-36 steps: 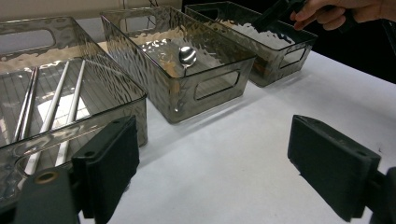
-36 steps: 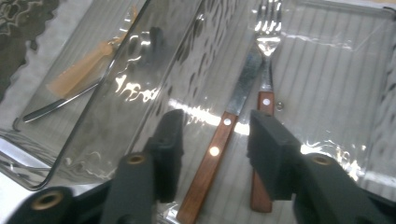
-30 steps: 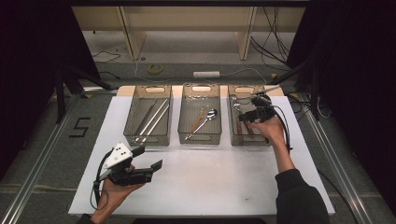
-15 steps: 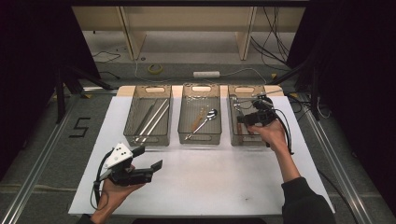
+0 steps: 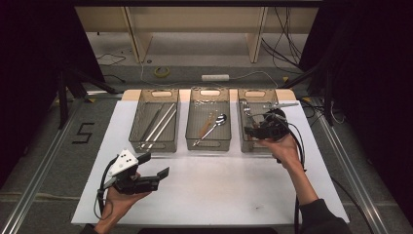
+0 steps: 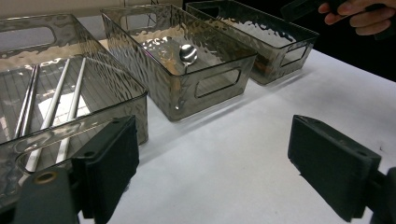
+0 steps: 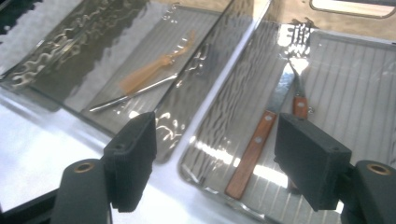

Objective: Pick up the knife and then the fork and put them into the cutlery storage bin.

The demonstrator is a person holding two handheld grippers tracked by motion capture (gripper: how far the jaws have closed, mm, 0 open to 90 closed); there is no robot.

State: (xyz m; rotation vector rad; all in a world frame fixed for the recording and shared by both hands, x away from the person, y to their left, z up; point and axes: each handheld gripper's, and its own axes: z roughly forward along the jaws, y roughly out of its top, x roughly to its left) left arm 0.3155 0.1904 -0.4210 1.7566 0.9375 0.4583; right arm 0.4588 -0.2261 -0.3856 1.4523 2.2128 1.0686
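- We held the right gripper [image 5: 253,130] above the near end of the right bin [image 5: 243,141]. Its jaws had just been opening; they stood wide, with nothing between them.
- In the right gripper view, the pads [image 7: 133,156] hung over the wall between the middle bin [image 7: 70,46] and the right bin.
- On the ribbed floor of the right bin lay a wooden-handled knife [image 7: 261,144]. Beside it lay a fork [image 7: 299,70] with a wooden handle, its tines toward the far end. Blade and fork stem lay very close; we could not tell whether they touched.
- The middle bin held a spoon [image 5: 212,127] and, beside it, an orange-brown utensil [image 7: 154,65].
- The left bin [image 5: 140,105] held long metal rods [image 5: 158,124], lying lengthwise.
- We rested the left gripper [image 5: 153,168] low over the white table [image 5: 219,195], near the left corner on our side, well apart from the bins. Its jaws were wide apart and gripped nothing, with bare white surface between the pads [image 6: 112,163] in the left gripper view.
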